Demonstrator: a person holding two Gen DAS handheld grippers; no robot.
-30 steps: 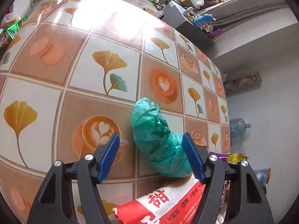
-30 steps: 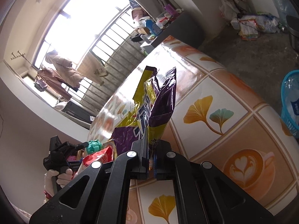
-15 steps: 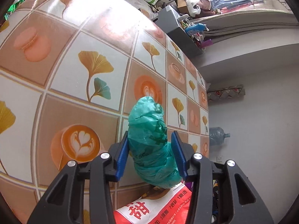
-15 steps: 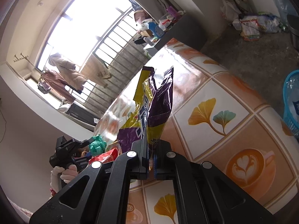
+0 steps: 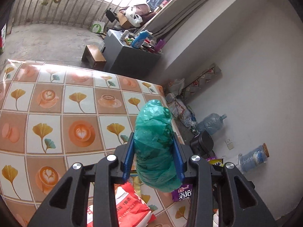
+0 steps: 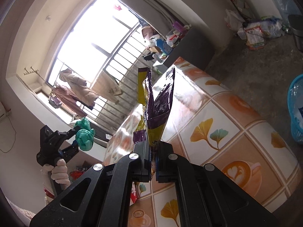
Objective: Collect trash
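Above the tiled tablecloth [image 5: 56,113], my left gripper [image 5: 154,157] is closing on a crumpled green plastic bag [image 5: 154,143]; it may squeeze out; my right gripper [image 6: 153,162], clamped on a purple-yellow foil wrapper [image 6: 157,106], probably risks tearing it.

The left wrist camera looks forward and down past its own fingers over the table [image 5: 56,113] towards a wall corner; the right wrist camera, close above the table [image 6: 236,132], faces a bright window. Both share the tabletop and the dark cabinet [image 5: 130,58] [image 6: 191,43]; the right view also takes in the left gripper [image 6: 75,138].
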